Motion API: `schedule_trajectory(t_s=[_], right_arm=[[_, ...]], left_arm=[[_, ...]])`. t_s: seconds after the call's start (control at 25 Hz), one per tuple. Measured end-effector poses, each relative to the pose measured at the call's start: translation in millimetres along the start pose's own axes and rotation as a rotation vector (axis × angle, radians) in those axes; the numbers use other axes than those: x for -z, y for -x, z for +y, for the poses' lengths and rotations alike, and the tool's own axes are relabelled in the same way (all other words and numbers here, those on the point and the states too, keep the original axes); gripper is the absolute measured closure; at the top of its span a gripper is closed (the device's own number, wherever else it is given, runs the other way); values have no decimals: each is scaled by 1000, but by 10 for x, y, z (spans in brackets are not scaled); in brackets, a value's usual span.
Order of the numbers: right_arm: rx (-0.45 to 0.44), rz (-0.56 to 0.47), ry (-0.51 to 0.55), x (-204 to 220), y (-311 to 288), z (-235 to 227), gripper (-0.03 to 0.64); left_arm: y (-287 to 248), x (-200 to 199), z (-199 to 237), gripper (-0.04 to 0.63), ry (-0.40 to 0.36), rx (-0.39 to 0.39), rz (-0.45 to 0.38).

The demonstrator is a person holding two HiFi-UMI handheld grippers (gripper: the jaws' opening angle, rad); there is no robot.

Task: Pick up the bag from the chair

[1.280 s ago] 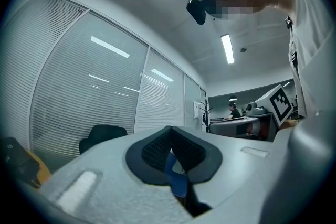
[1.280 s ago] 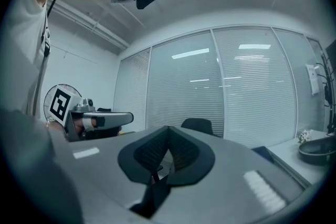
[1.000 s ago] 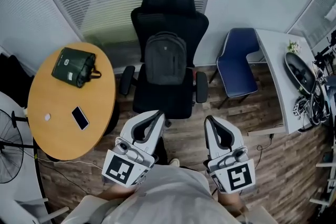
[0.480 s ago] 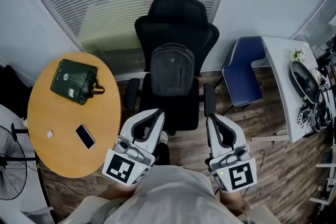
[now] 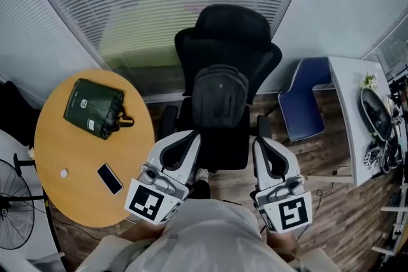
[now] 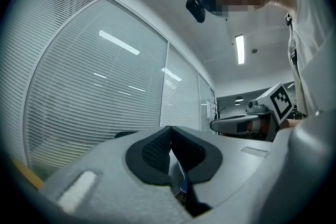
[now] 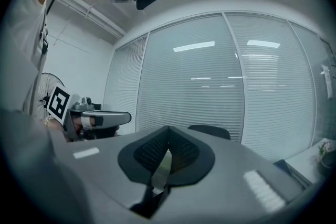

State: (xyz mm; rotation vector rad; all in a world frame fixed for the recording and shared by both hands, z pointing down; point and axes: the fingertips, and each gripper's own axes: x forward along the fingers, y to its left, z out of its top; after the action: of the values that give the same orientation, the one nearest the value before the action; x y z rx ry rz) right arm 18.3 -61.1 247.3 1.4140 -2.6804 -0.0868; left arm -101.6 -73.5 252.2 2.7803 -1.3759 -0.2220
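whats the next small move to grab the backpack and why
Probably reach the right gripper forward to the grey backpack on the black office chair and open it: both its jaws and the left gripper's are together, empty, short of the bag.

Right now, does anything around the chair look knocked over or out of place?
Nothing stands out. The backpack sits upright on the office chair against its backrest, and the green bag and phone lie flat on the round table.
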Motion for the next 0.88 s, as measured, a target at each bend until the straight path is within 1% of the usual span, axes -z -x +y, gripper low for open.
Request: schedule_trajectory(t_s=[0.16,0.28,0.4,0.68,0.88], right_arm=[[1,-6,11,-36,-235,-7,612],[19,-6,26,-32,-395,-13,612],[24,-7,22,-24,-515,-36,612],[17,-5,17,44,-622,-103,612],[12,-13,19,52,-606,-210,612]], left_arm=[[-83,-24,224,591,-8,-3,-2],[-138,16,396,591,-6,-3,3],[-210,39,513,591,-4,3,3],[-338,83,597,591,-11,12,5],[-439,72,546,591,-26,10,5]])
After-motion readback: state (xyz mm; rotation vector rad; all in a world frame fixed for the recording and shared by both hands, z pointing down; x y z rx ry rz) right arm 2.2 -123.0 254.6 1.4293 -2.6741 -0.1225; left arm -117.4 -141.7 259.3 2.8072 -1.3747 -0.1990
